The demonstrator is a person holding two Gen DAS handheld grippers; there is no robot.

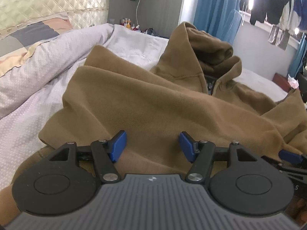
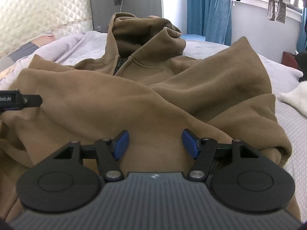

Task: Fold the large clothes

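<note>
A brown zip hoodie [image 1: 153, 99] lies face up on the bed, its hood [image 2: 145, 30] at the far end and both sleeves folded across the chest. My left gripper [image 1: 152, 145] stands open low over the near part of the hoodie, its blue pads [image 1: 119, 145] wide apart with no fold pinched between them. My right gripper [image 2: 155, 143] is open too, just over the near cloth below the crossed sleeves. The left gripper's black tip [image 2: 28, 100] shows at the left edge of the right wrist view. A blue pad of the right gripper [image 1: 289, 157] shows at the left wrist view's right edge.
The bed sheet [image 1: 28, 134] is pale. A bunched white quilt [image 1: 57, 53] and a patchwork pillow [image 1: 28, 36] lie to the left under a padded headboard [image 2: 44, 13]. A white cloth [image 2: 295, 99] lies at the right. Blue curtains [image 2: 199, 7] and hanging clothes [image 1: 268, 3] fill the far wall.
</note>
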